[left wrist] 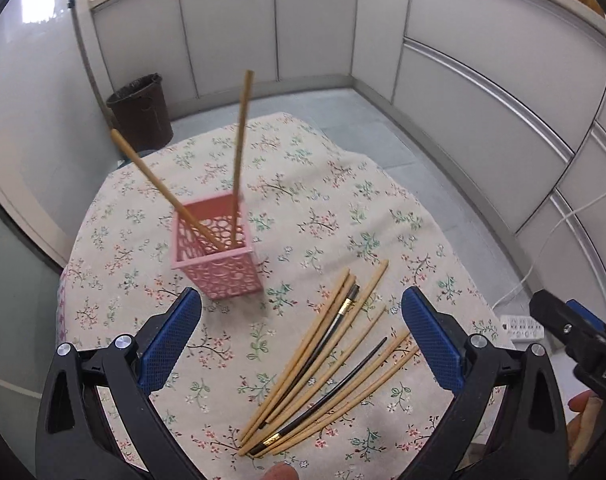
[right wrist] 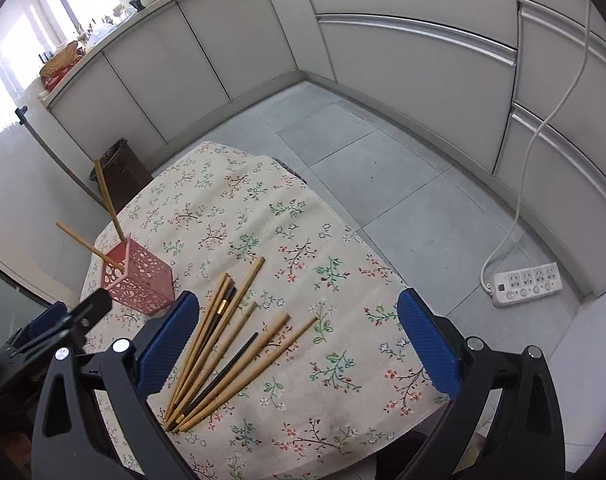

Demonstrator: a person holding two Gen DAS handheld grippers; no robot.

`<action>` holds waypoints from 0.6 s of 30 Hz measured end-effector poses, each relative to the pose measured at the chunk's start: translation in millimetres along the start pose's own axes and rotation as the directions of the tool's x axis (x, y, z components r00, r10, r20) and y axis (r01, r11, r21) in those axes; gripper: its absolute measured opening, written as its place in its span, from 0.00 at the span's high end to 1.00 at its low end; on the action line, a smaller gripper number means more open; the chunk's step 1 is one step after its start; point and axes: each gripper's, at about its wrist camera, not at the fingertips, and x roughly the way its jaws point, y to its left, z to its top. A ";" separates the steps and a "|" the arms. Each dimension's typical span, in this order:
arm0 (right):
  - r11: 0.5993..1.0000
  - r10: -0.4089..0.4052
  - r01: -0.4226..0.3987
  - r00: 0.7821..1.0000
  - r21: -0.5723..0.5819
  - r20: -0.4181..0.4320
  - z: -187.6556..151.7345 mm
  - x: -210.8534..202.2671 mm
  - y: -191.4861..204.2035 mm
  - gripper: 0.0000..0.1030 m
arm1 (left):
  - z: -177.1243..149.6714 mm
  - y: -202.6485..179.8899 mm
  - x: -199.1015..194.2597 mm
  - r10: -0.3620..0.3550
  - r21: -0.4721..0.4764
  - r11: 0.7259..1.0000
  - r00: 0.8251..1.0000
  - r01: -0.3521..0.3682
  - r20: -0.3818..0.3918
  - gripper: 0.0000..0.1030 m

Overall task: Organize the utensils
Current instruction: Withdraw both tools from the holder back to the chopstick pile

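— Where did the chopsticks (left wrist: 327, 364) lie against your fingers?

— Under the left gripper (left wrist: 303, 340) I saw the loose bundle fanned on the tabletop (left wrist: 151, 360), mostly between the two blue fingers (left wrist: 171, 340) and nearer the right-hand one, its gathered ends toward the near edge. Those fingers stood wide apart with nothing between the pads. The right gripper (right wrist: 299, 340) was also spread as wide as it goes, gripping nothing; in its view the same bundle sat just beside its left finger (right wrist: 167, 344), with bare flowered cloth under the rest of the gap.

— And the holder?

— The pink perforated holder (left wrist: 219, 256) stood upright beyond the bundle, toward the left edge of the tabletop, apart from the loose sticks. Two wooden chopsticks (left wrist: 239, 152) already leaned in it, splayed away from each other.

— Anything in the way?

— Among the wooden sticks I made out two dark ones (right wrist: 227, 372) with gold bands, overlapped by the others. A brown bin (left wrist: 141, 112) stood on the floor past the far edge, and a white power strip (right wrist: 527, 284) lay on the floor off the right edge.
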 end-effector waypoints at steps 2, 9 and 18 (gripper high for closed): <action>1.000 0.003 -0.002 1.000 0.021 -0.012 2.5 1.2 -7.2 0.06 | -0.3 -6.5 7.1 -0.008 0.013 1.000 1.000 0.008 -0.022 0.07; 0.996 0.012 -0.009 0.999 0.084 -0.041 6.1 4.0 -26.8 0.06 | -1.8 -26.5 37.5 -0.023 0.059 0.998 0.993 0.030 -0.115 0.07; 0.993 -0.004 0.011 0.998 0.114 -0.066 7.2 10.6 -40.0 0.06 | 8.5 -38.0 93.9 -0.146 0.046 0.985 0.943 0.167 -0.300 0.13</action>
